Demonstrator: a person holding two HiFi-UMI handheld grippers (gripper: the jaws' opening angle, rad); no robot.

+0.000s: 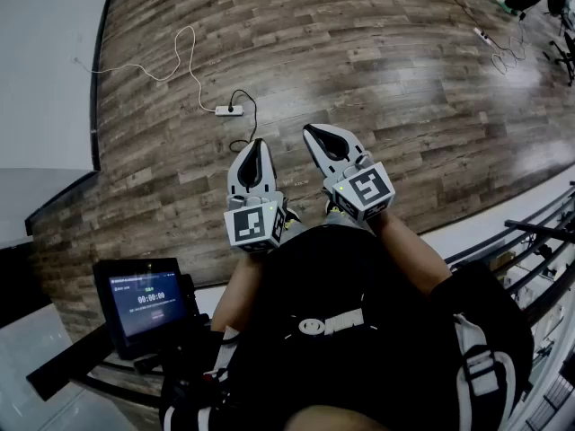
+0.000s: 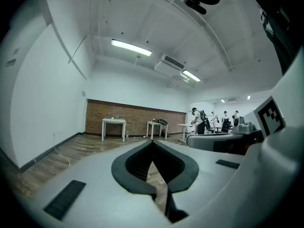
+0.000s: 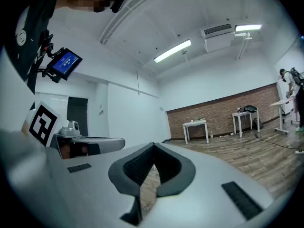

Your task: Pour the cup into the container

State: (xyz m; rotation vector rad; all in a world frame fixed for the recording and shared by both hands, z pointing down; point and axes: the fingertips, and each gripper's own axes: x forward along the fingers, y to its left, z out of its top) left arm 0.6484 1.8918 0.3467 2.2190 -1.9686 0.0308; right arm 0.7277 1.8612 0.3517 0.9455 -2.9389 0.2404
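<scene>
Both grippers are held side by side at waist height over a wooden floor (image 1: 359, 52). My left gripper (image 1: 258, 144) is shut, its dark pads meeting at the tip (image 2: 153, 140), with nothing between them. My right gripper (image 1: 311, 130) is also shut and empty, tips touching (image 3: 153, 144). Both point level into the room. No cup or container can be made out near them. Two white tables (image 2: 114, 122) (image 2: 156, 124) stand far off against a brick wall (image 2: 133, 113). Small items sit on one table (image 3: 195, 123), too small to name.
A power strip (image 1: 230, 110) with a white cable lies on the floor ahead. A small screen (image 1: 148, 302) on a dark rig is at my lower left. Black railings (image 1: 530, 241) run at the right. Several people stand by desks far off (image 2: 197, 120).
</scene>
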